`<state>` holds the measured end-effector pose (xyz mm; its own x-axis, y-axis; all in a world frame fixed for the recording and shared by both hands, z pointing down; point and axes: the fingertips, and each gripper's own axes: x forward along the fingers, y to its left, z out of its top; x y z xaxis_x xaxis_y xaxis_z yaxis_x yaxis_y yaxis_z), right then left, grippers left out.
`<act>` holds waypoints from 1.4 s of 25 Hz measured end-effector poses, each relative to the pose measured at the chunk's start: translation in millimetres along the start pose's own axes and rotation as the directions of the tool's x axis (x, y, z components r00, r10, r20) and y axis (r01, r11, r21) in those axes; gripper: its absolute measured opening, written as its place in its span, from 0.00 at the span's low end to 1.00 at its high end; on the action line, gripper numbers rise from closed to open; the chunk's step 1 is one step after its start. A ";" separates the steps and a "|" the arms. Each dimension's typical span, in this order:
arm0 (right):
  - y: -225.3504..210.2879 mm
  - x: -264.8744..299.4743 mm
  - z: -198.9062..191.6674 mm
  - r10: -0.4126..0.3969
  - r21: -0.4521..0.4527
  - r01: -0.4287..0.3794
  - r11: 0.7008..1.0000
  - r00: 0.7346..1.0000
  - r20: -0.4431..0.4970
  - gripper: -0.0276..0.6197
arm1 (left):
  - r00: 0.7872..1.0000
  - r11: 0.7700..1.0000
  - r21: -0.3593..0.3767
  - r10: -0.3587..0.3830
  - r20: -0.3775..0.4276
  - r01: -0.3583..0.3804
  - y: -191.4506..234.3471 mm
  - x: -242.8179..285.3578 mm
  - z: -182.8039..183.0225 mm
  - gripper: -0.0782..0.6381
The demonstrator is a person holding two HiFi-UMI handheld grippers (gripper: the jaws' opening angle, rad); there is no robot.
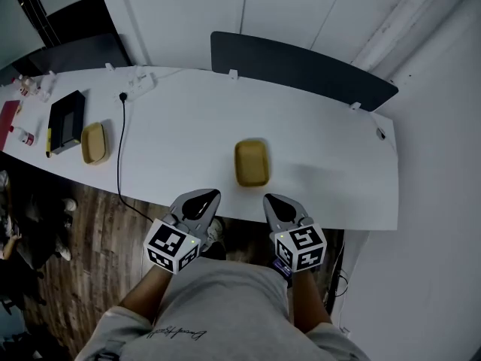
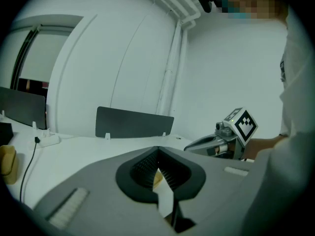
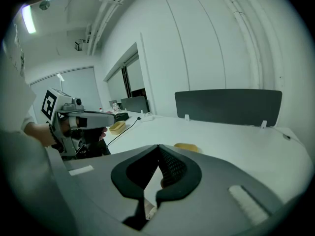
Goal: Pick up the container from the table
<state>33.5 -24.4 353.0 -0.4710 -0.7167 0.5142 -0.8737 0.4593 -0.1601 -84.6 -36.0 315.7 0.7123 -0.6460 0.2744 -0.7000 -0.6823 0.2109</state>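
Two grippers, zero contact so far; I'd call the task barely started. The left gripper [image 1: 210, 195] and right gripper [image 1: 270, 198] both hang over the near edge of the white counter [image 1: 331, 164], side by side and apart from each other; each has its jaws brought together at the tips with nothing between them, and their own views confirm that. The yellow container [image 1: 251, 162] sits alone in the middle of the counter at roughly 12 o'clock from the pair, near them but untouched. So the whole job is left: reach out, open up, close on the rim, lift.

What each view adds: the head view is the only one with the full layout; a second yellow tub [image 1: 94, 143] lies well off at 9 o'clock of the container, next to a black device [image 1: 66, 120] and a cable [image 1: 120, 153], with a dark divider panel [image 1: 301, 70] along the far edge at 12 o'clock. I'm guessing the middle tub is the target since it's dead ahead. The right gripper view shows the container low and side-on just past its jaw tips; the left gripper view only catches a yellowish sliver of it through the gap in its jaws, but shows the other gripper at 3 o'clock.
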 end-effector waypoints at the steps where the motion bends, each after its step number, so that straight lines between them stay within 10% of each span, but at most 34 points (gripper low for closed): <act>1: -2.7 6.0 5.2 -0.007 0.000 0.007 1.000 1.000 0.001 0.07 | 1.000 1.000 0.003 -0.005 -0.002 0.005 7.3 4.5 3.6 0.11; 35: -105.7 65.3 10.1 -0.030 0.017 0.032 0.999 0.992 -0.119 0.07 | 0.995 0.995 -0.072 0.064 -0.072 -0.070 67.1 80.6 -2.6 0.11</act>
<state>93.8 -125.0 394.9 -0.4267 -0.6628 0.6153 -0.8905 0.4267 -0.1578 -74.3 -133.0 354.4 0.6603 -0.6624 0.3539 -0.7497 -0.6093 0.2583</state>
